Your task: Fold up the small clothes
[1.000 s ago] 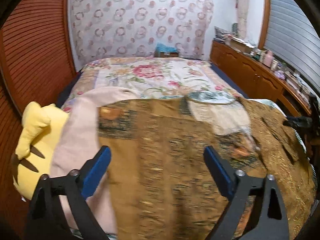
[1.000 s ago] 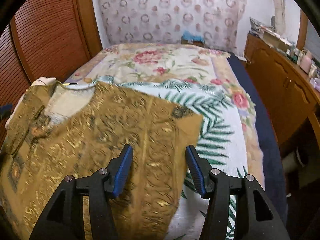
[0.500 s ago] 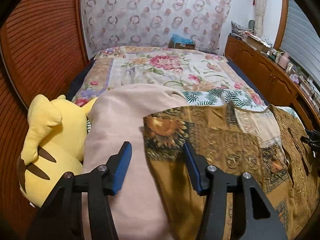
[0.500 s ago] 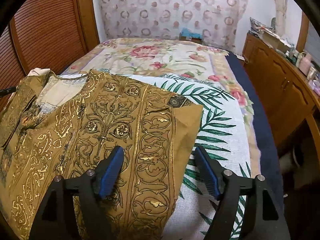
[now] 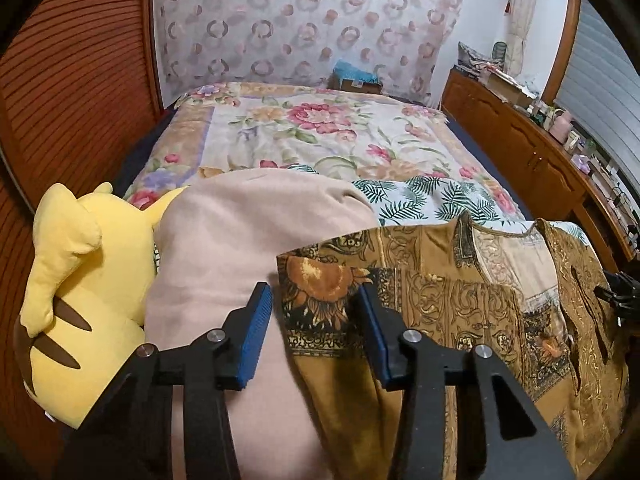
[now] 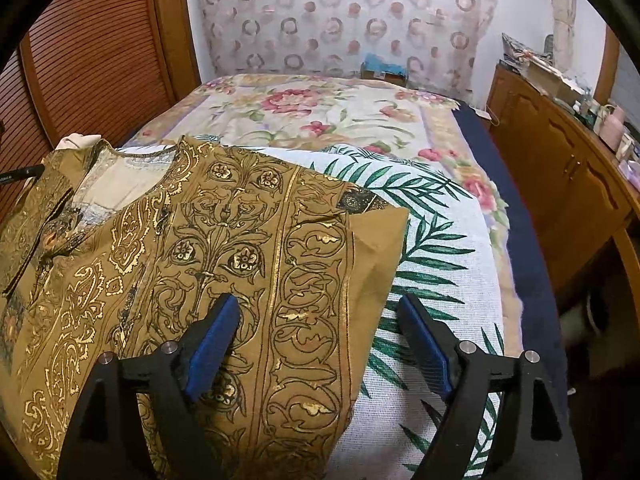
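The brown gold-printed garment (image 6: 224, 264) lies spread on the bed (image 5: 320, 136), partly over a palm-leaf sheet (image 6: 436, 264) and, on its left side, over a beige blanket (image 5: 240, 248) beside a yellow plush toy (image 5: 80, 264). The left tongs (image 5: 314, 334) are closing around the garment's sunflower-printed left corner, which sits between the blue pads; the pads do not yet appear to press on it. The right tongs (image 6: 322, 344) are opening and stand wide, straddling the garment's right edge with nothing gripped. The main risk on the left is that the pads may pinch the beige blanket along with the thin cloth, since the corner lies directly on it; lifting would then drag the blanket and spoil the fold. A shallow bite on the corner could also slip out. On the right, with the edge free, any pull from the left side may slide the whole garment across the sheet and skew it, so the fold line would come out crooked.
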`<state>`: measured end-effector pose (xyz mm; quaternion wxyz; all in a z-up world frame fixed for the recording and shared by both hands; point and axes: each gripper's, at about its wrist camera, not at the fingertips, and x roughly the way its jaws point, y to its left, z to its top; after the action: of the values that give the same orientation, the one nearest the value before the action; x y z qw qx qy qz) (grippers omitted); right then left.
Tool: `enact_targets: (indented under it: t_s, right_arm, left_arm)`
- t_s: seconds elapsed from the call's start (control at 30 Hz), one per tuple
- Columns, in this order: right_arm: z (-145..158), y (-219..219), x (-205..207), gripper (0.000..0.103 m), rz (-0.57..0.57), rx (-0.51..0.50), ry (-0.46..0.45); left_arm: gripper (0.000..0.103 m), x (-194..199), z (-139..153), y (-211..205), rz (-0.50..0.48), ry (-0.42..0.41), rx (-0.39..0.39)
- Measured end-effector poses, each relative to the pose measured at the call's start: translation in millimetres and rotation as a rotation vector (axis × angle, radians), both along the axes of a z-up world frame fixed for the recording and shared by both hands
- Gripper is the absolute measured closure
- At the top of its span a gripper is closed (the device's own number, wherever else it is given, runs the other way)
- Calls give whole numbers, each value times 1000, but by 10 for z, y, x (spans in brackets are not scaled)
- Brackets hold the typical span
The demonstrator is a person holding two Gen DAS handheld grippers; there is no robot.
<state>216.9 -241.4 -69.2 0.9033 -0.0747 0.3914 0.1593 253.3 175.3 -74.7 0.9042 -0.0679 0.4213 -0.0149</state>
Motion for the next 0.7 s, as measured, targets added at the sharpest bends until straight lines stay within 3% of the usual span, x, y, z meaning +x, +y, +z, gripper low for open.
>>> enact_targets:
  t_s: [0.2, 0.47, 0.6, 0.67, 0.7]
  right_arm:
    - [35, -154, 89, 20, -34, 37, 17]
    - [52, -302, 396, 24, -63, 75, 53]
    - [62, -200, 457, 40, -25, 67, 57]
    - [65, -129, 445, 54, 8, 65, 52]
    - [62, -110, 447, 54, 18, 59, 47]
  left_arm:
    - [64, -40, -6, -28, -19, 2, -7]
    - [64, -68, -58, -26, -10, 22, -22]
    - [64, -80, -59, -60, -18, 27, -12]
    - [73, -93, -57, -96, -38, 31, -10]
    - [76, -96, -55, -112, -48, 36, -11]
